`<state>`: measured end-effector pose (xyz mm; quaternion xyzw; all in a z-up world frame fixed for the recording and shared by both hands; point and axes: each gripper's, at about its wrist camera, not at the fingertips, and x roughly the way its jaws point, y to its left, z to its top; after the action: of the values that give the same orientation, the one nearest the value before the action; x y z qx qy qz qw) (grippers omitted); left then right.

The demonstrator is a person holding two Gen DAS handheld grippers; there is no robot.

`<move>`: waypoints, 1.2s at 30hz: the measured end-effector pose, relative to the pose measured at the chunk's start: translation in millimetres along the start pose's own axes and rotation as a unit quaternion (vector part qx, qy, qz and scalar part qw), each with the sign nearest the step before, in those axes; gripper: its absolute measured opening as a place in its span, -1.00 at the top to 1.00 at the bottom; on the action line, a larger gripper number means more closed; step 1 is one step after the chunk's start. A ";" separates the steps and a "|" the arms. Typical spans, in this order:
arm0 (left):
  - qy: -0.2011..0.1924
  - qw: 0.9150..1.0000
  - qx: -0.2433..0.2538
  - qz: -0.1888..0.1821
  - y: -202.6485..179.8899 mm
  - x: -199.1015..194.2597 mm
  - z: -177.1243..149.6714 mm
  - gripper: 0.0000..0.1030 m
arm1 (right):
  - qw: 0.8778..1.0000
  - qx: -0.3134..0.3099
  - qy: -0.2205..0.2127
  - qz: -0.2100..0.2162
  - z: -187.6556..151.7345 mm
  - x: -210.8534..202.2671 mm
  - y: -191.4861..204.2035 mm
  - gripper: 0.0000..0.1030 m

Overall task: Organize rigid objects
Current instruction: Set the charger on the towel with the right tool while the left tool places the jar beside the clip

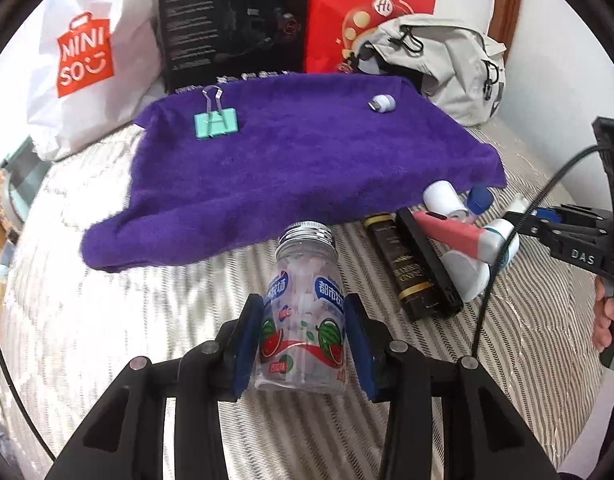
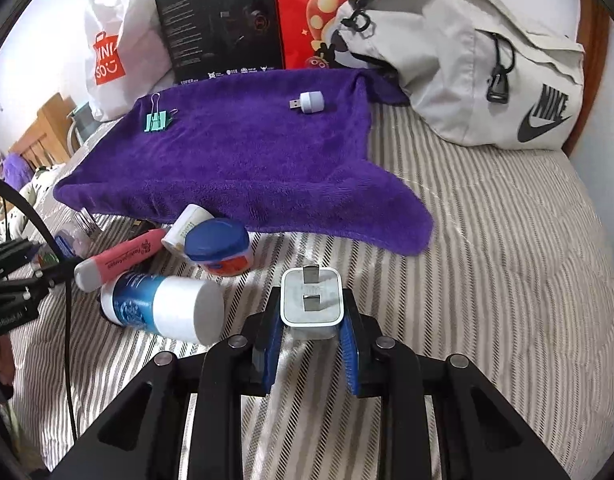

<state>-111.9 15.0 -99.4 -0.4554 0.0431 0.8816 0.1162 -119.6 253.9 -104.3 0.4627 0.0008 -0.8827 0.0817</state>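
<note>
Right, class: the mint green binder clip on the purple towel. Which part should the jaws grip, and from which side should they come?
Grip the green binder clip by its flat body, coming down from above with the jaws either side of it. It lies flat on the purple towel, so a side approach would probably dig into the pile. One thin wire handle points towards the black box, and the handles would likely slip or pivot.

Bright, even daylight; shadows soft. Strong fisheye bending with black vignette at corners. Striped grey-and-white bedsheet (image 2: 487, 280) slightly blurred near edges.
</note>
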 end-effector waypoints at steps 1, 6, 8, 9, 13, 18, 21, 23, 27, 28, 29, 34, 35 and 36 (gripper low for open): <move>-0.003 1.000 -0.002 0.000 2.0 -3.6 1.7 0.23 | 1.000 0.000 0.000 -0.002 -0.1 -3.0 -0.7 0.49; -0.021 1.000 -0.009 0.000 9.2 -20.7 12.8 0.23 | 1.000 0.000 -0.003 0.001 3.9 -13.7 -2.1 0.49; -0.028 1.000 -0.009 0.003 11.5 -26.2 19.1 0.23 | 1.000 -0.002 -0.010 0.005 7.6 -20.0 -1.0 0.49; -0.030 0.999 -0.010 0.002 12.7 -27.5 20.9 0.23 | 1.000 -0.003 -0.011 0.008 9.4 -21.7 -1.1 0.49; -0.036 0.999 -0.020 0.004 21.6 -29.4 33.6 0.24 | 1.000 -0.010 -0.016 0.016 20.7 -27.2 2.3 0.49; -0.039 0.999 -0.028 0.009 31.6 -23.1 51.9 0.23 | 0.999 -0.020 -0.017 0.024 41.7 -26.7 4.3 0.49; -0.043 0.998 -0.033 0.014 38.2 -19.7 64.4 0.23 | 0.999 -0.024 -0.025 0.029 56.8 -26.1 5.3 0.49; -0.042 0.998 -0.036 0.015 42.2 -15.9 73.0 0.23 | 0.999 -0.025 -0.028 0.035 68.0 -23.8 4.5 0.49; -0.036 0.998 -0.038 0.018 46.6 -3.1 86.9 0.23 | 0.999 -0.024 -0.030 0.038 89.7 -14.1 1.4 0.49; -0.035 0.999 -0.038 0.017 47.6 -0.1 89.1 0.23 | 0.999 -0.025 -0.031 0.038 96.0 -10.1 0.5 0.49; -0.033 0.999 -0.038 0.017 48.3 2.8 90.9 0.23 | 0.999 -0.026 -0.029 0.038 101.5 -5.8 0.0 0.49; -0.023 0.998 -0.046 0.019 57.2 22.6 99.7 0.23 | 0.999 -0.033 -0.018 0.033 123.5 23.0 -1.1 0.49; -0.020 0.998 -0.048 0.020 59.0 26.1 100.7 0.23 | 0.999 -0.034 -0.014 0.033 126.9 29.6 -1.7 0.49; -0.018 0.998 -0.049 0.021 60.3 29.4 101.9 0.23 | 0.999 -0.035 -0.009 0.032 130.8 38.1 -2.2 0.49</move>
<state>-223.9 -20.1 -65.8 -0.4441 0.0069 0.8927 0.0758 -248.0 240.5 -60.8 0.4512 0.0160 -0.8833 0.1258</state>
